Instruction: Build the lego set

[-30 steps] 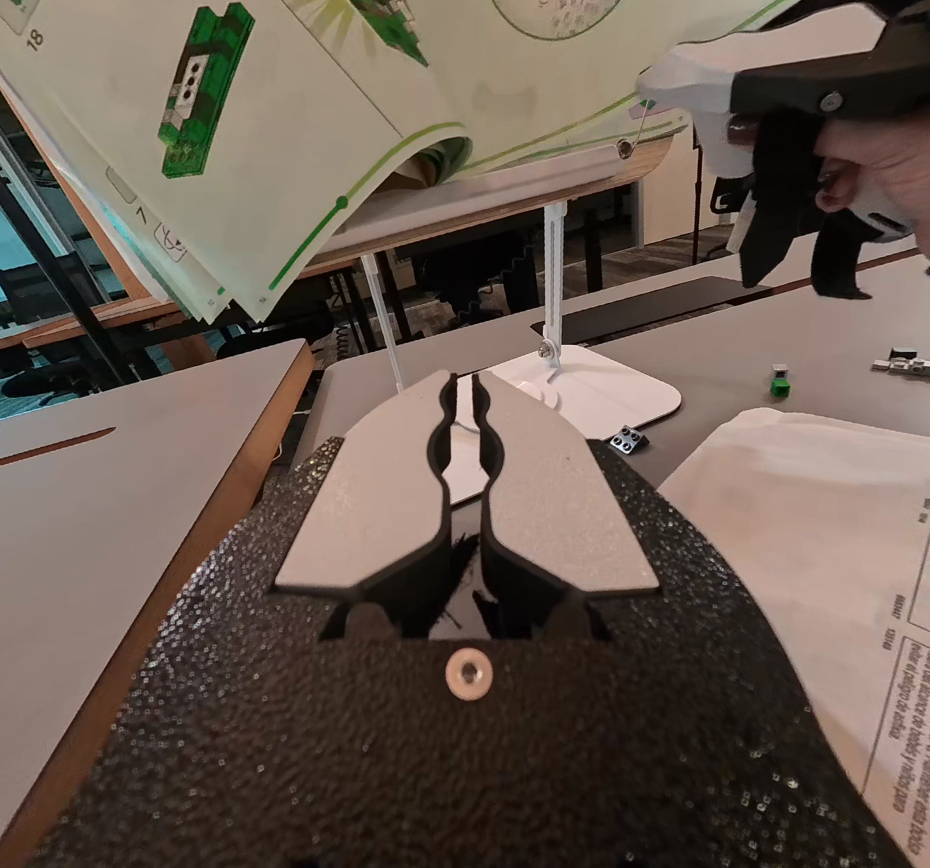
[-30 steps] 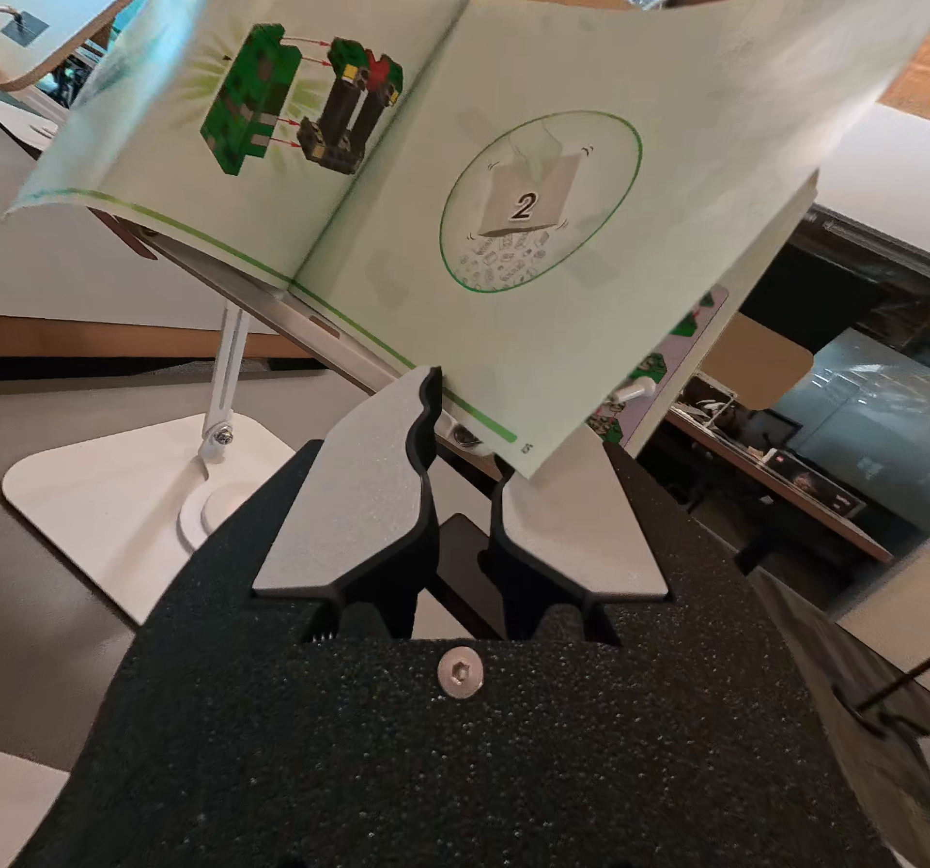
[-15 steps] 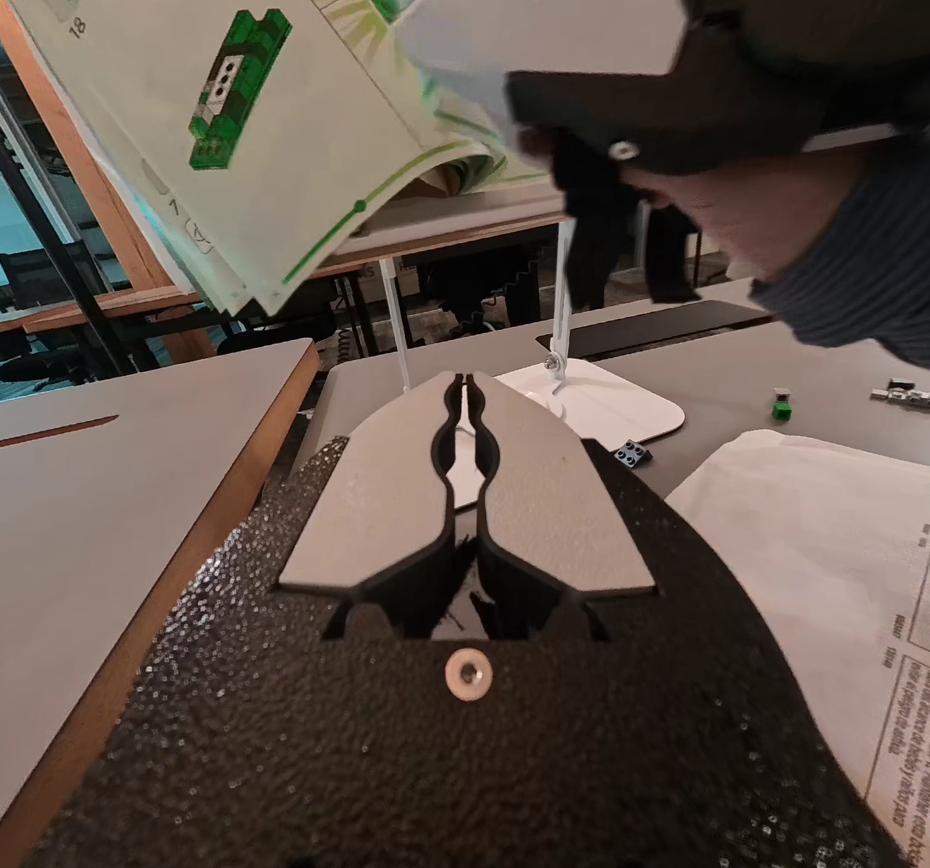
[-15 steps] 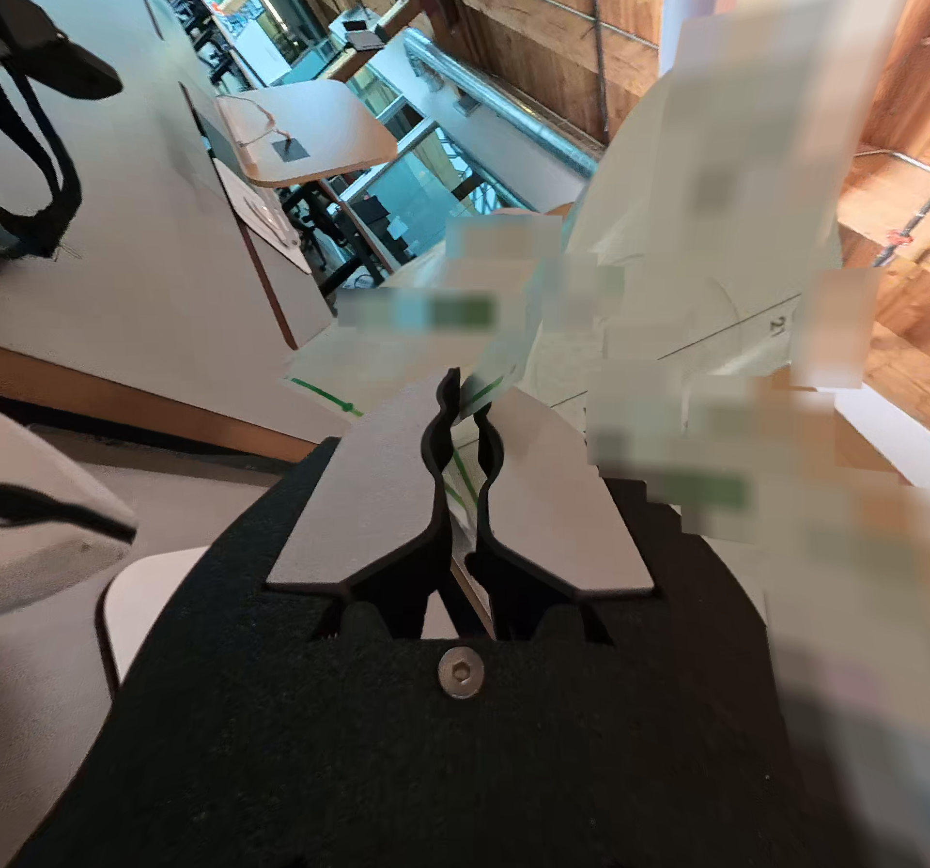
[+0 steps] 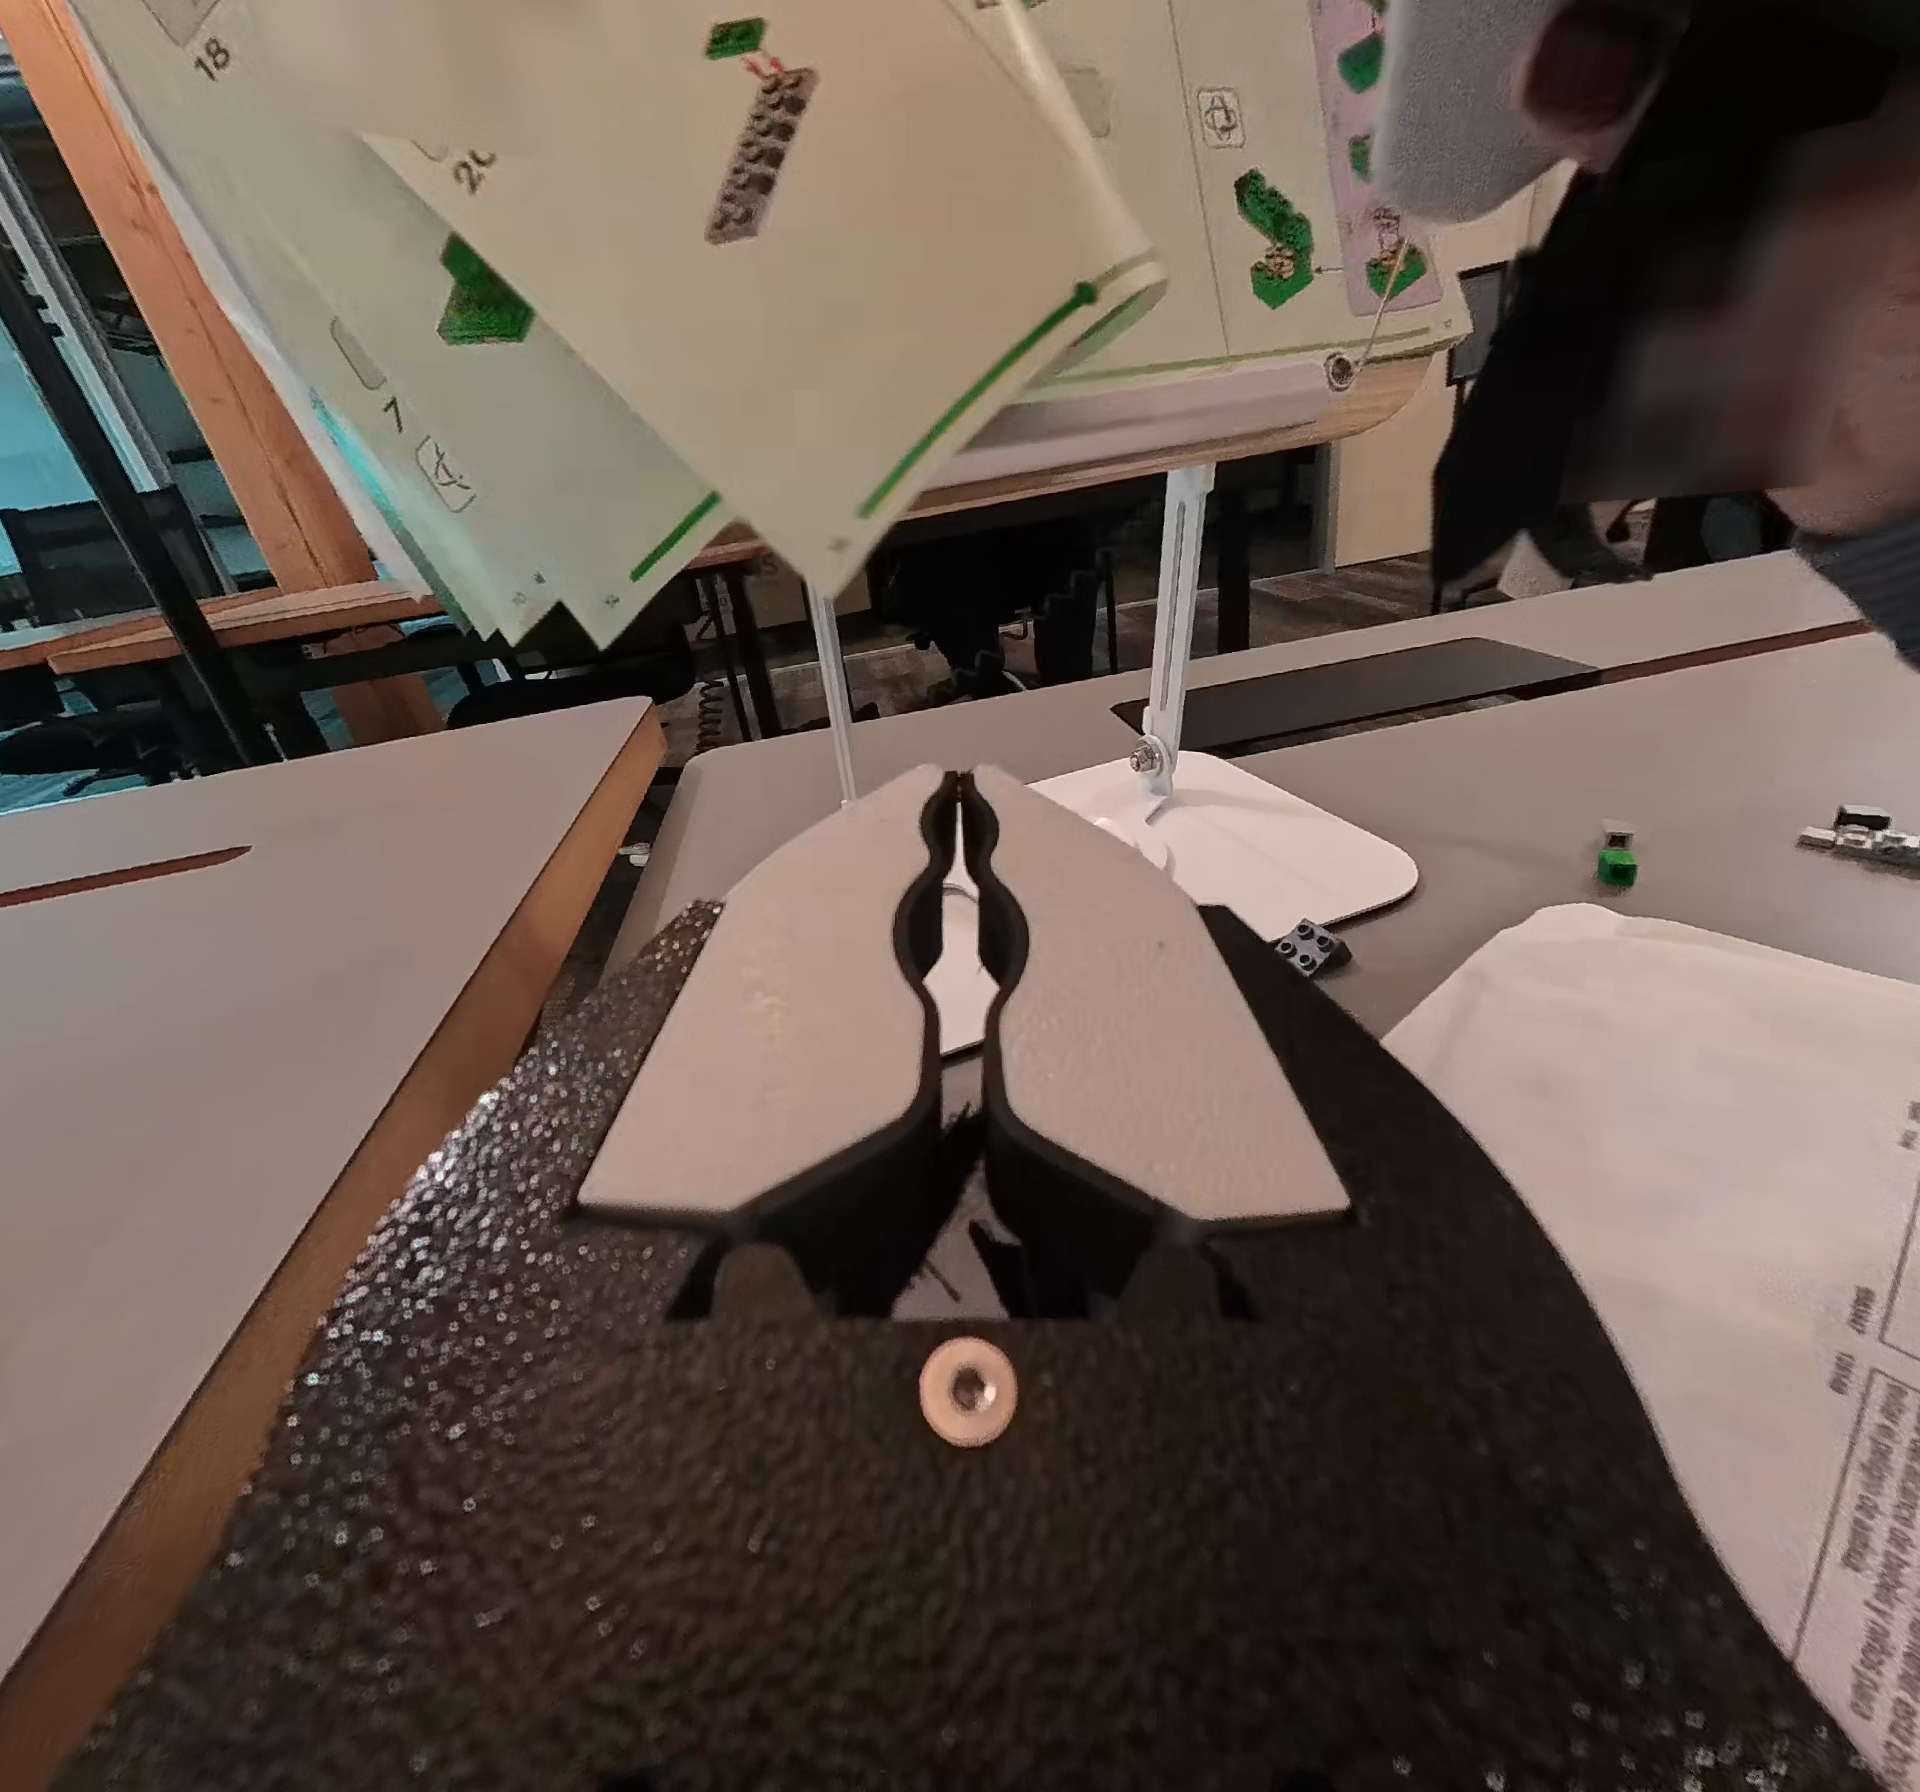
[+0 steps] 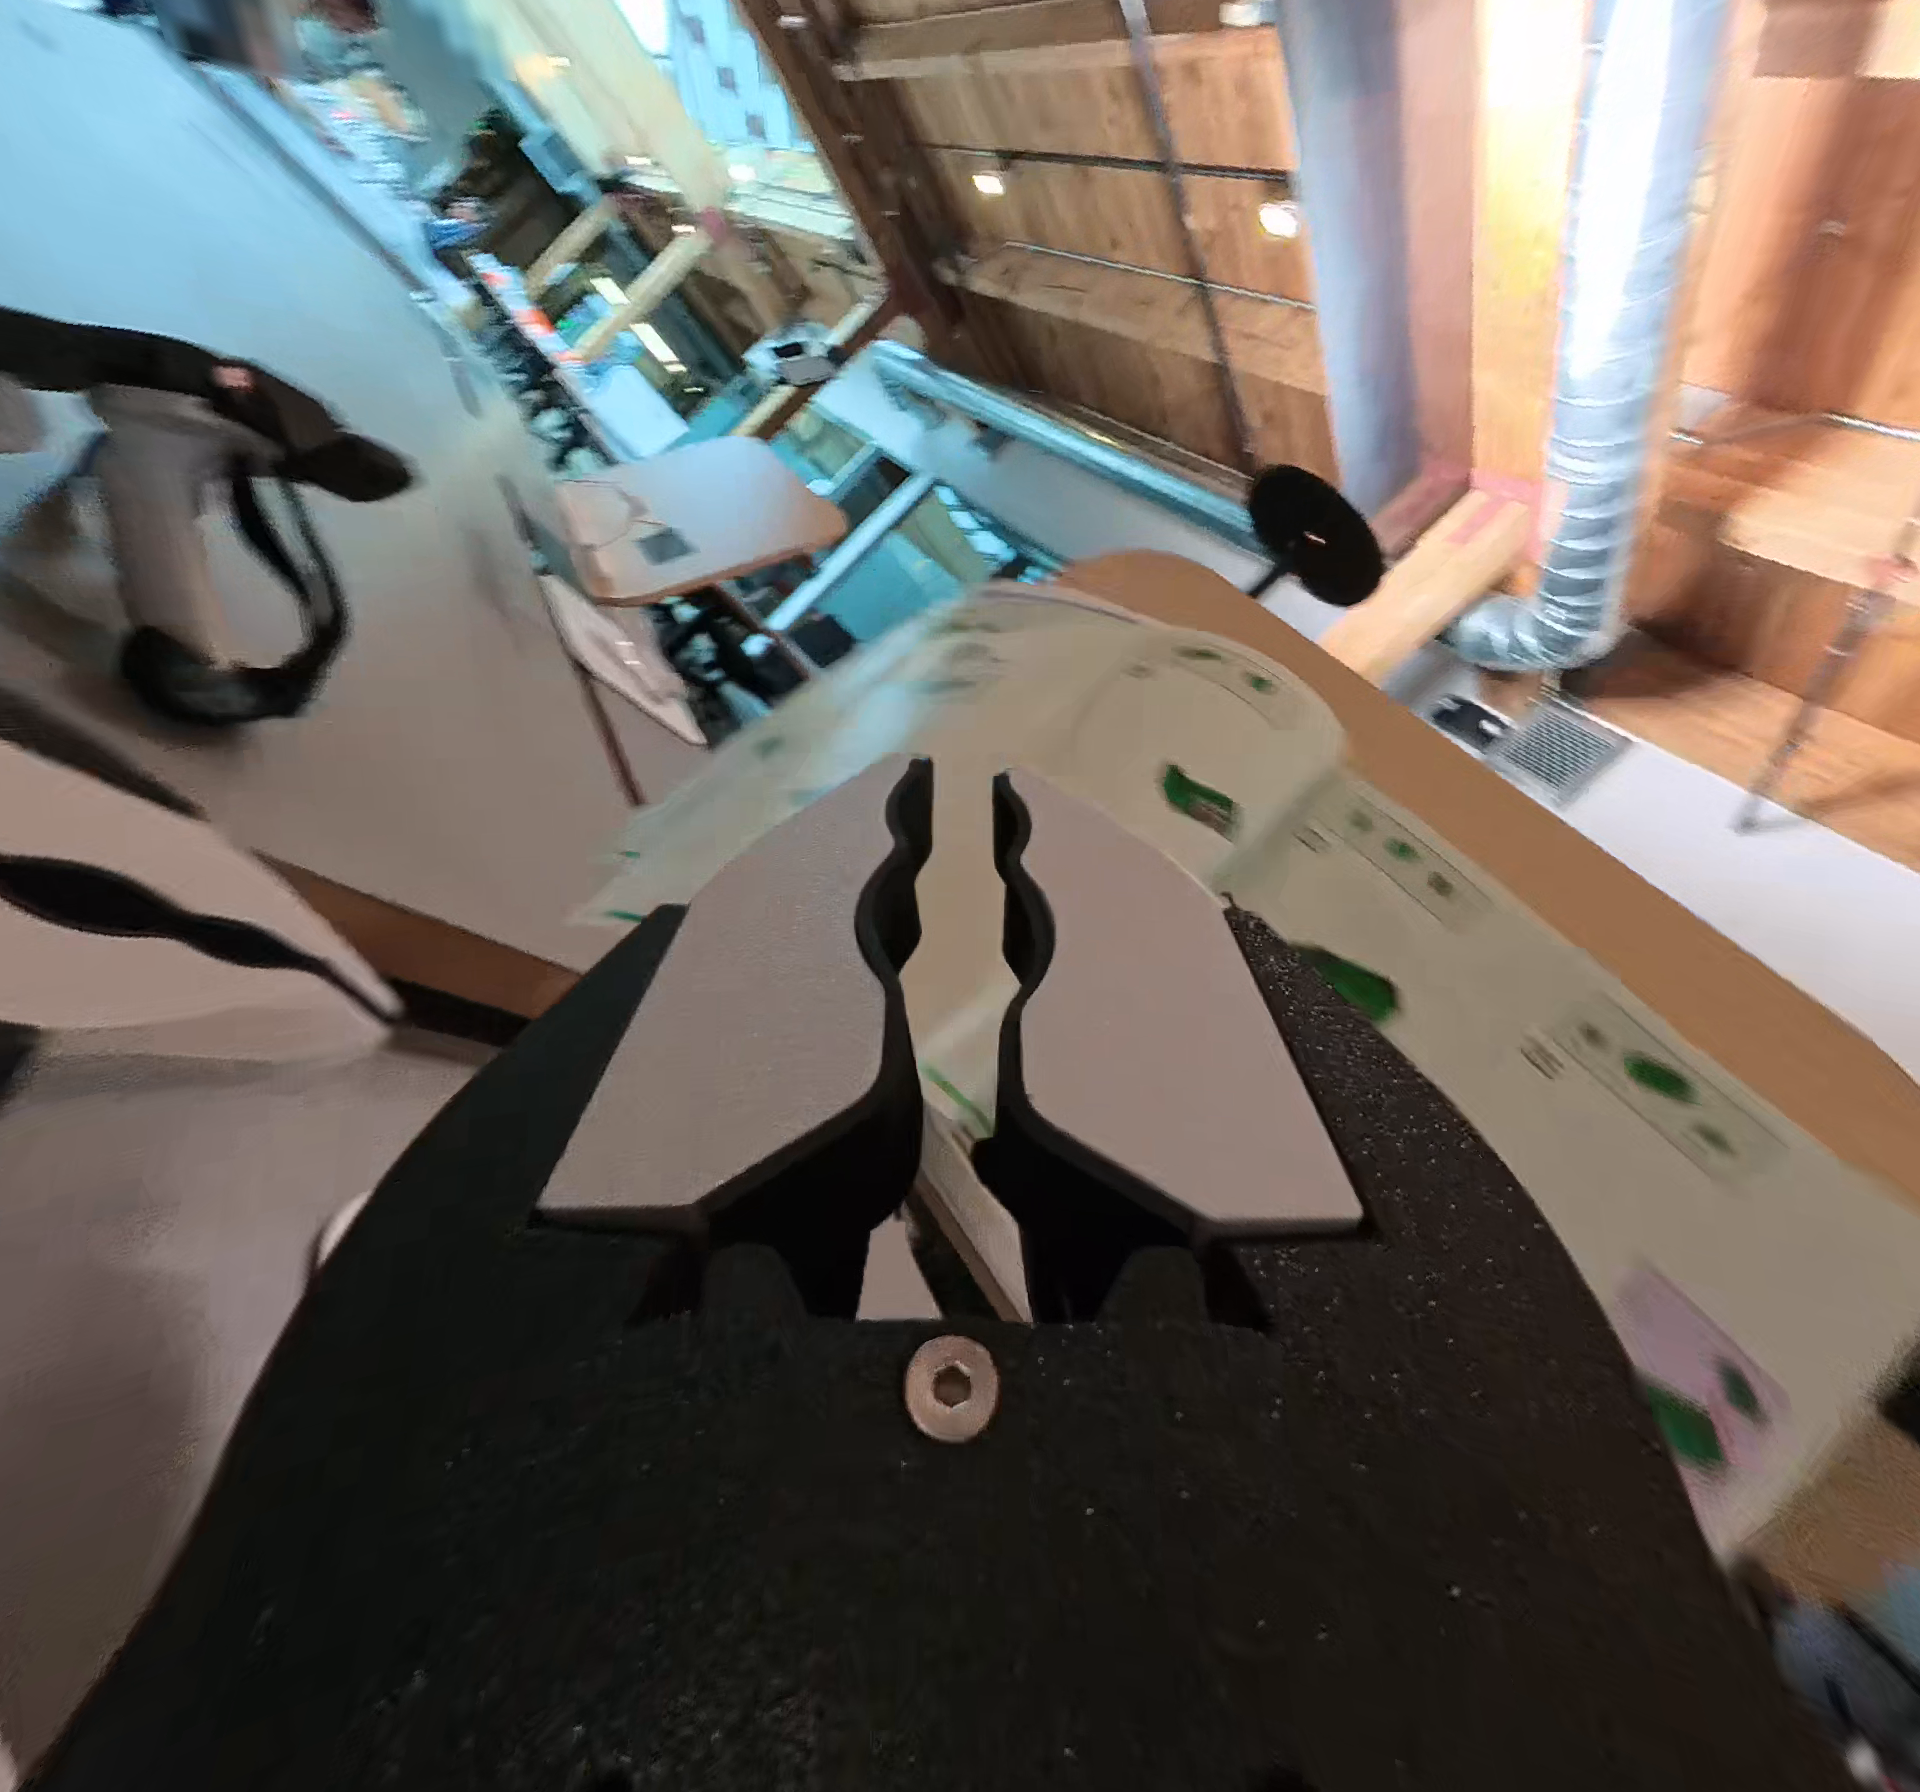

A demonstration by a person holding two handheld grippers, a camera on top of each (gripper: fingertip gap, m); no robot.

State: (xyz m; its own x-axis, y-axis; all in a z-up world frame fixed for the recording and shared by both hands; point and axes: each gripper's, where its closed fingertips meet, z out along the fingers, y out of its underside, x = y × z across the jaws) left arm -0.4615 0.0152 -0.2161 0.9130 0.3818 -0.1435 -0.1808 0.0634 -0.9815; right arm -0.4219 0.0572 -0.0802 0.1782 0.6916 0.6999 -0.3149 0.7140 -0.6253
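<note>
The instruction booklet (image 5: 727, 236) lies open on a raised white stand (image 5: 1278, 849), and its pages are curling over towards the left. My left gripper (image 5: 961, 778) is low over the grey table in front of the stand's base, shut, with nothing between its pads. My right gripper (image 6: 961, 778) is up at the booklet (image 6: 1143, 703). Its fingers stand a little apart over the blurred, curving pages and do not pinch any page. In the left wrist view the hand (image 5: 1818, 371) holding that gripper shows blurred at the upper right.
On the table right of the stand lie a small dark brick (image 5: 1311, 944), a green brick (image 5: 1617, 866) and a few grey pieces (image 5: 1860, 833). A white paper bag (image 5: 1662, 1119) lies at the near right. A second table (image 5: 260, 963) stands to the left across a gap. Some 15 cm of space lies between my two pairs of fingers. The small dark brick (image 5: 1311, 944) is about 15 cm from my left fingertips and 25 cm from my right.
My right gripper closed on the right-hand page's edge, swept it leftward, then opened; the page now flips over to the left. My left gripper closed fully on air and barely moved.
</note>
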